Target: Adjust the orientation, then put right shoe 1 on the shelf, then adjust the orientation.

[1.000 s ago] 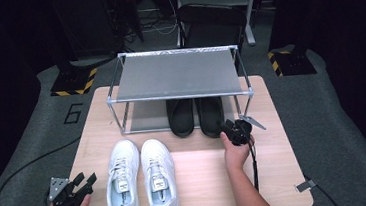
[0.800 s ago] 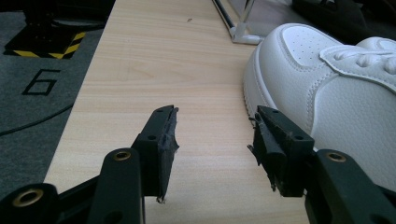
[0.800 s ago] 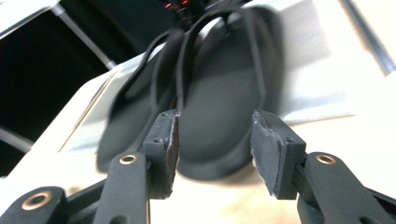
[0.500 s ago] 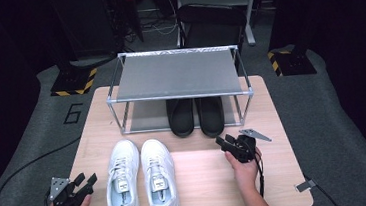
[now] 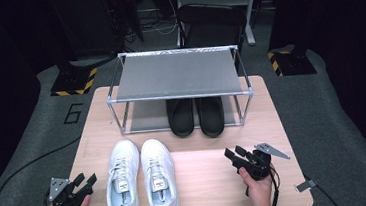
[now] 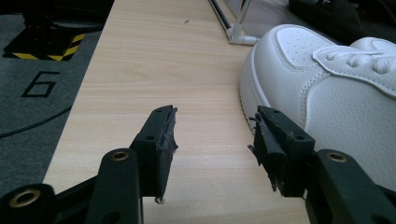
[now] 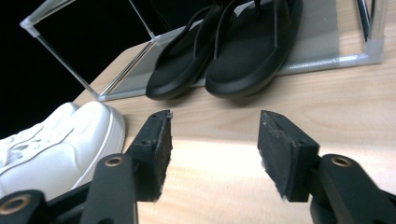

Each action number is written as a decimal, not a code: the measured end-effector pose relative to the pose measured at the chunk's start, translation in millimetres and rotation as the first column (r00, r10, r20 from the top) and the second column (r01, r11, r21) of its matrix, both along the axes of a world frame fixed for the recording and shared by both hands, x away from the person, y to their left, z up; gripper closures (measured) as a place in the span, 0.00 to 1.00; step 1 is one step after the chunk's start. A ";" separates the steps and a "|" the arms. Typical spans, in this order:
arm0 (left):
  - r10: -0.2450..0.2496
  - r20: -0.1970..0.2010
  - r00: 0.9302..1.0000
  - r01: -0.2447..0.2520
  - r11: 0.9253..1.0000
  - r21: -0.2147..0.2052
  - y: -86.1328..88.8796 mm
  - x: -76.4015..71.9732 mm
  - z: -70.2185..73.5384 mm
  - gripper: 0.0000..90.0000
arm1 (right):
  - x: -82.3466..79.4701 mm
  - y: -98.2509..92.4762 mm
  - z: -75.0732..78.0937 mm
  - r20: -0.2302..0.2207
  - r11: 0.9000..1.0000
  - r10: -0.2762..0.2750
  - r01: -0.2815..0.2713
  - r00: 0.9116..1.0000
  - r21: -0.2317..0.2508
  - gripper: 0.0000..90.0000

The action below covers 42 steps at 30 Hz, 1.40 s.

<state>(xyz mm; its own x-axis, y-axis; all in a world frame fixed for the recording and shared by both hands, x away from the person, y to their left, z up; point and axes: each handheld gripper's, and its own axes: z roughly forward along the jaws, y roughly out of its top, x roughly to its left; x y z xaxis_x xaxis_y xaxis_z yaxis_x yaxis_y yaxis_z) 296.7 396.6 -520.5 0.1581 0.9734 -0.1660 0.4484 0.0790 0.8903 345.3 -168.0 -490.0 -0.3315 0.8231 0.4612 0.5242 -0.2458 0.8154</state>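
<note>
The work in hand looked like putting shoes on the rack: the black sandals already lay on its lower shelf, while the white sneakers sat side by side on the counter, toes toward the rack. To do the next step well, the right hand-held gripper would need to swing left to the nearer sneaker and close on its collar or side wall rather than the laces, so the shoe lifts level. Its jaws stood apart and had just been opening, with nothing between them; that sneaker lay near, to its left. The left hand-held gripper also stood apart and empty, its right jaw just beside the other sneaker's sole
</note>
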 end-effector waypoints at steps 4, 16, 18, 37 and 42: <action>-0.007 -0.006 1.000 0.007 1.000 0.000 -0.4 0.0 1.2 0.53 | -13.1 -3.1 -4.6 0.015 0.999 0.008 -0.007 1.000 -0.039 0.45; -0.024 -0.002 1.000 0.024 0.998 -0.055 -1.8 -1.2 8.2 0.50 | -27.4 -13.6 -16.6 -0.023 1.000 0.016 -0.016 1.000 0.000 0.48; -0.044 -0.008 0.999 0.043 0.997 -0.061 -2.6 -1.8 12.1 0.49 | -28.2 -14.2 -15.4 -0.021 1.000 0.016 -0.016 1.000 -0.011 0.50; -0.127 0.012 0.992 0.128 0.987 -0.095 -16.7 -19.7 53.1 0.56 | -28.8 2.8 -19.1 0.033 0.992 0.097 -0.094 0.995 -0.087 0.55; -0.150 0.016 0.989 0.150 0.986 -0.078 -21.7 -23.2 57.2 0.56 | -29.7 2.7 -18.7 0.028 0.994 0.062 -0.059 0.998 -0.095 0.55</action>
<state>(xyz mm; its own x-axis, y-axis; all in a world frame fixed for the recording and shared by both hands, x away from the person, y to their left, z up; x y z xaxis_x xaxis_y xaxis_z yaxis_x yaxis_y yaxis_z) 273.5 375.0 -463.3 0.3033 0.9224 -0.2393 0.4518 0.0819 0.8883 315.6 -165.3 -508.7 -0.3946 0.8403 0.3716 0.5101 -0.1360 0.8493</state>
